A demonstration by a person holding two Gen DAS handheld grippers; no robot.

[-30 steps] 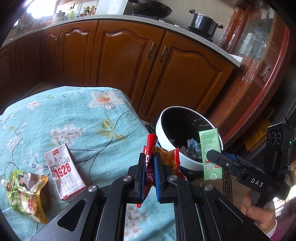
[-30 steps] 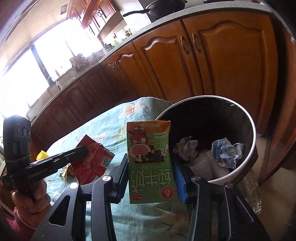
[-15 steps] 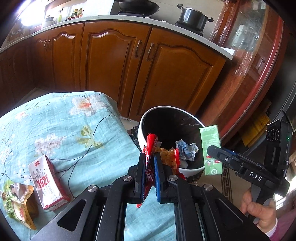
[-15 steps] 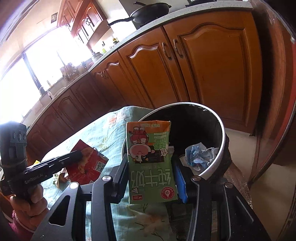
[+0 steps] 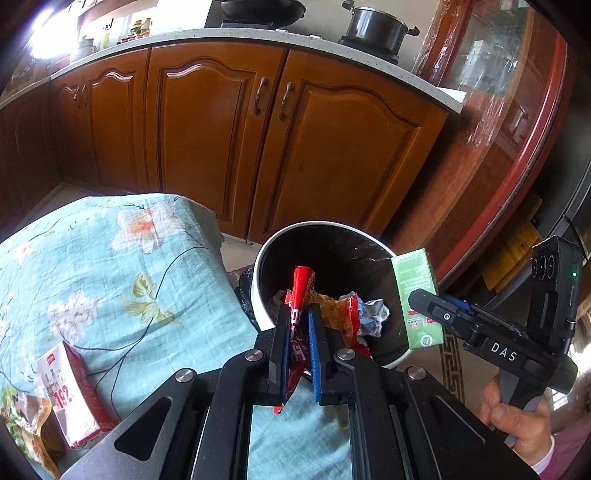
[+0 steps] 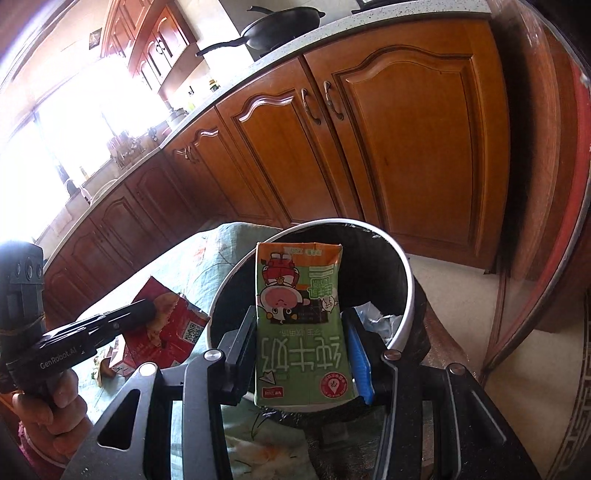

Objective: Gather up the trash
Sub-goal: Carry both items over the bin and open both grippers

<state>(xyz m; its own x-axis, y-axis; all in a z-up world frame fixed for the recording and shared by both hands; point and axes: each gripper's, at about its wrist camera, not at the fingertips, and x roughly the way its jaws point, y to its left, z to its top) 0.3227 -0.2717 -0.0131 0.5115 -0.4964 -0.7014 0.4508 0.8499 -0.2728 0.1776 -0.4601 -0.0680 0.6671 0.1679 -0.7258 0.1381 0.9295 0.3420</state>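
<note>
my left gripper point(image 5: 297, 325) has its fingers point(image 5: 277, 347) pinched tight on a red snack wrapper point(image 5: 300, 295), which stands up between the pads with its crumpled orange part spilling to the right. the wrapper's top hangs over the near rim of the bin. to the left of it on the flowered blue cloth point(image 5: 122, 280) i see a red and white carton point(image 5: 68, 387) lying flat, and at the far left edge a green and yellow pouch point(image 5: 26, 424) touching the carton's side.

the white bin point(image 5: 258, 273) stands on the floor just beside the cloth's corner, in front of the wooden cabinets point(image 5: 229, 122). it has a black liner, and inside lies crumpled blue and white paper point(image 5: 373, 314).

my right gripper point(image 6: 301, 332) is clamped on a green milk carton point(image 6: 299, 325), held upright but with its print upside down, one pad on each side. in the left wrist view the carton sits over the bin's right rim; from the right wrist view it covers the middle of the bin's mouth. on the counter above stand a black wok point(image 6: 280, 26) and a dark pot point(image 5: 376, 26).
</note>
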